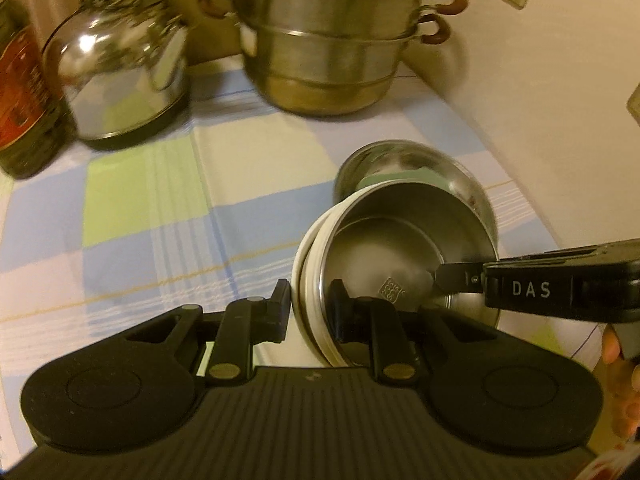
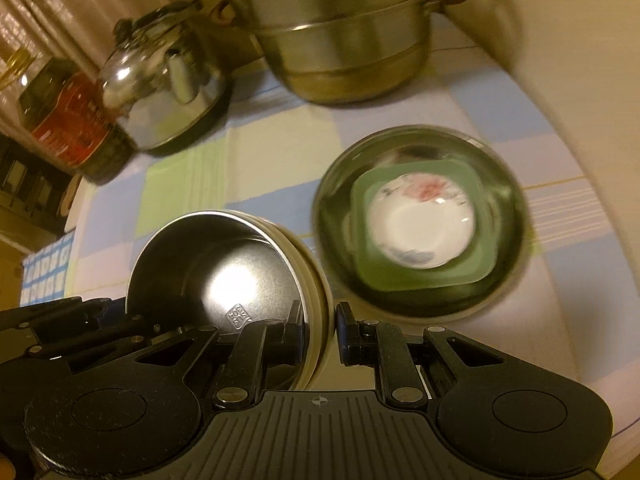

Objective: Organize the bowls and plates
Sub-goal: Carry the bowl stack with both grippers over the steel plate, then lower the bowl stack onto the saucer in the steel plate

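Home kitchen — kettle; stacked steamer pots; checked tablecloth.

Both views are dim and strongly yellow, as under warm indoor light. Fisheye bending curves the wall and cloth edges, and dark corners frame each picture. Motion blur smears what lies ahead of the tools: the kettle, the bottle and the steamer are soft, and in the right wrist view the basin ahead of the fingers is streaked. The gripper bodies nearest the lens stay sharp. A bright glare spot sits inside the steel bowl, with smaller highlights on the kettle. The steamer throws a soft shadow on the wall to its right.
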{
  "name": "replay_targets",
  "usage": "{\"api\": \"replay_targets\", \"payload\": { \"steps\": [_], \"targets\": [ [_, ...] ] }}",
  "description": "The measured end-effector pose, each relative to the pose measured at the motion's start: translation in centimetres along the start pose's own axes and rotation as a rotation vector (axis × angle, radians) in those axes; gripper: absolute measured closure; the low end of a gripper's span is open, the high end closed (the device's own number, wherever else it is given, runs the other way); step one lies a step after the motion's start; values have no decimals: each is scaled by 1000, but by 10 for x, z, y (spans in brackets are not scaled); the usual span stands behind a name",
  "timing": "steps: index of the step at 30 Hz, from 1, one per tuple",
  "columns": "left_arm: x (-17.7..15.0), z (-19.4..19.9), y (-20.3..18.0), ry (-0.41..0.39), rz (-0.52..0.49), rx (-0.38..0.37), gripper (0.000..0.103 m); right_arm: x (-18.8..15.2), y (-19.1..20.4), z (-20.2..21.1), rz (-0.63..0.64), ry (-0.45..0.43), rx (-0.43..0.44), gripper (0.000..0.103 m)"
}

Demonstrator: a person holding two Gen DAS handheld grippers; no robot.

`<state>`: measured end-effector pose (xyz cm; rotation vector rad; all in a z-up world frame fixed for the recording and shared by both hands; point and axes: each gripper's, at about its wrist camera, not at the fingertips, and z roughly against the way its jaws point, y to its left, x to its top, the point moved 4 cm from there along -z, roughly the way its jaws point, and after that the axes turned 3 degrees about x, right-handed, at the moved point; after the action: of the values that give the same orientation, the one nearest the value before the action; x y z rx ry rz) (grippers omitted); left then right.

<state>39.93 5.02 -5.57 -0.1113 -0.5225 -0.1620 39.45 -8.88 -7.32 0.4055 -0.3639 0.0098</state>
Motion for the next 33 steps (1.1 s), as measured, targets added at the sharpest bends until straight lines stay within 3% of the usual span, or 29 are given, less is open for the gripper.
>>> {"api": "replay_targets", "payload": {
  "steps": [15,33],
  "targets": [
    [52,-39,-64,5,-49,-67,85,42,-66,22,-60,-52,-84,87],
    [89,-99,-82,108,-45,-66,85,90,-122,-14,-88,46,-102,88]
  ]
}}
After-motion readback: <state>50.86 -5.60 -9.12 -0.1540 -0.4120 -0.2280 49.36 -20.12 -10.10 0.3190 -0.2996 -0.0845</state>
